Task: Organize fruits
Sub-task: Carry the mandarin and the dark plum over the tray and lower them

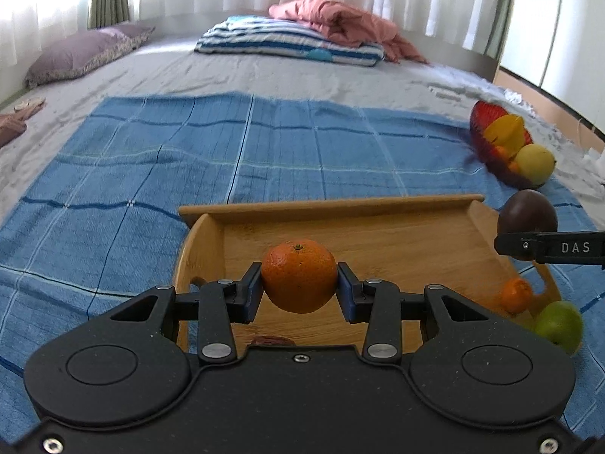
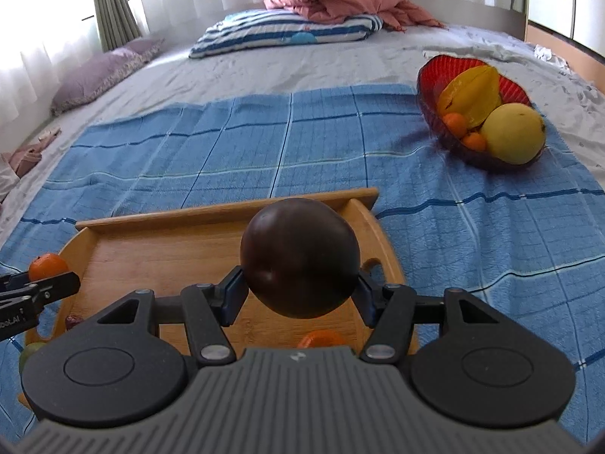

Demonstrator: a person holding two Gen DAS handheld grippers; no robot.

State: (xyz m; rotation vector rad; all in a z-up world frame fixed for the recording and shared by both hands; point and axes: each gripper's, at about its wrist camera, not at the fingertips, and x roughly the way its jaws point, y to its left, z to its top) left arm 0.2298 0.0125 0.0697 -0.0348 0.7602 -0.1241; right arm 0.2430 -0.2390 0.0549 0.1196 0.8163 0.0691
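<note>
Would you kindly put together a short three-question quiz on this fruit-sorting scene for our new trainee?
1. True or false: the left gripper is shut on an orange mandarin.
2. What does the right gripper hold? A) a starfruit B) a dark purple fruit C) a green lime
3. Fill in: the yellow starfruit lies in the red ____ on the blue blanket.

Key
1. True; it is pinched between both fingers above the wooden tray.
2. B.
3. Bowl; it also holds a large yellow fruit and small oranges.
</note>
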